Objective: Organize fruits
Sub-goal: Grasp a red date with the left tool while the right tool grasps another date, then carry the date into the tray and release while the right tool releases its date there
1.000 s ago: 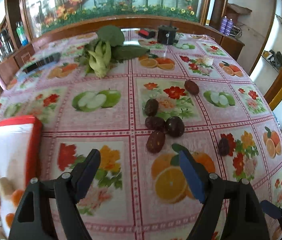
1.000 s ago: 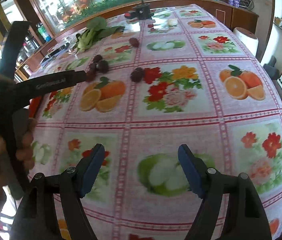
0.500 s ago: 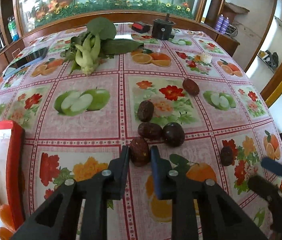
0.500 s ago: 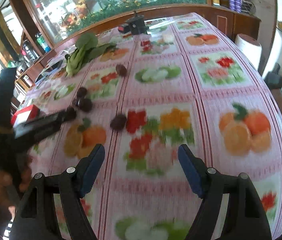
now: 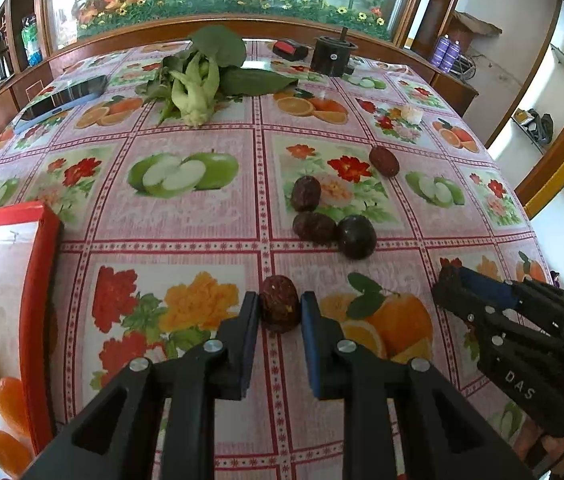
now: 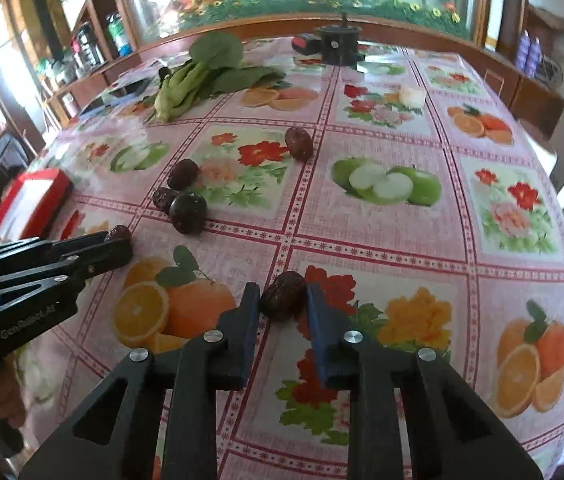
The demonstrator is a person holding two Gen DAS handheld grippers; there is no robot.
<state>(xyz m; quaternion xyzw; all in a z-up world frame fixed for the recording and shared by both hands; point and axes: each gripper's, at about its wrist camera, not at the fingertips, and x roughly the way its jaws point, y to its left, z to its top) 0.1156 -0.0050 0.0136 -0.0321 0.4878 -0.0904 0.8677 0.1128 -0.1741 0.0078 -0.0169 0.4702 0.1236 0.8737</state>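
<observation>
The left gripper (image 5: 280,312) is clamped on a wrinkled dark fruit (image 5: 280,308), which sits between its pads just over the tablecloth (image 5: 202,216). The right gripper (image 6: 282,304) has just been closing and now pinches another dark fruit (image 6: 283,300) between its own pads; in the left view this gripper comes in from the right side, a little ahead. To the left of the left gripper stands the red-rimmed tray (image 5: 38,280); I cannot see any of these fruits in the part of it that shows. A short way ahead of both grippers lie three more dark fruits in a group (image 5: 331,224), two of them touching, and one single fruit (image 5: 383,160) lies further on. Far ahead rest the green vegetables (image 5: 198,84) and a black holder (image 5: 331,56). I judge the sorting is at its start: two fruits are gripped, four wait on the cloth.
</observation>
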